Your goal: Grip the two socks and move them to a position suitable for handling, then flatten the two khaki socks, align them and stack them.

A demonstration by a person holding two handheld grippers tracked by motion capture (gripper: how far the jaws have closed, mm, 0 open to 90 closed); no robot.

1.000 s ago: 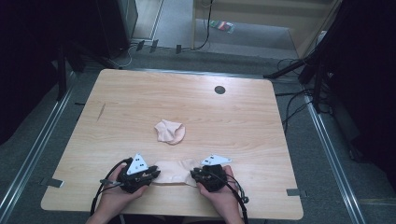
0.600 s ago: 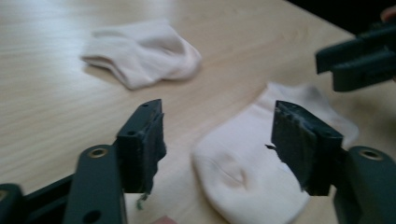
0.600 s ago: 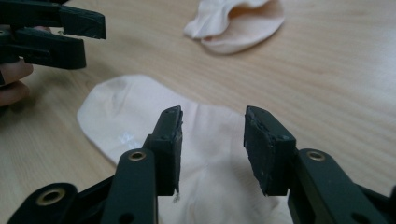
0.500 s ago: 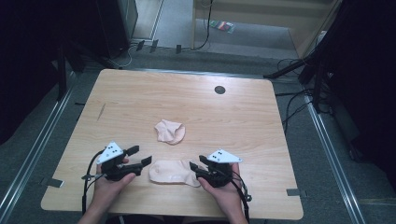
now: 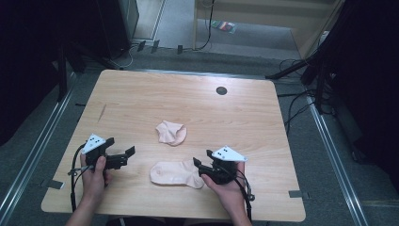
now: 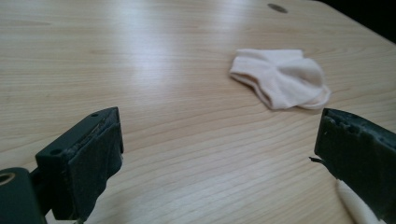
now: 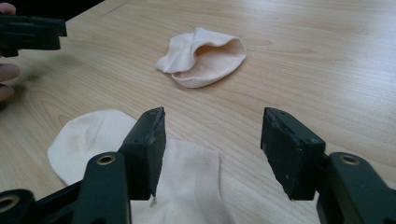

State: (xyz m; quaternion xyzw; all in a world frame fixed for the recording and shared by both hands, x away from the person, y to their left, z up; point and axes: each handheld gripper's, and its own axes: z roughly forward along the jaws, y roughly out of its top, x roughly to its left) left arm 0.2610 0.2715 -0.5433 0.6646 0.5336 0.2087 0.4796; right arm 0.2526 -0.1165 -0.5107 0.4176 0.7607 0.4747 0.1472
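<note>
A flat pale sock (image 5: 175, 173) lies near the table's front edge, toe to the left. A second sock (image 5: 171, 133), crumpled, rests behind it at mid-table. My left gripper (image 5: 122, 147) hovers left of the flat sock; its jaws have just been opening and stand wide, with nothing between them (image 6: 224, 140). The crumpled sock (image 6: 280, 77) lies ahead of it. My right gripper (image 5: 201, 161) sits at the flat sock's cuff end. Its jaws have just been opening too and stand apart (image 7: 215, 140) over the flat sock (image 7: 93, 135), pads not pressing on it.
The wooden table (image 5: 141, 94) has a small dark hole (image 5: 221, 90) near its back edge. Cables trail from both grippers toward the front edge. Dark floor, rails and cables surround the table.
Both grippers stood close together at the front edge with the sock between them. The left one has moved left, both jaws have opened, and the sock now lies flat on the table.
</note>
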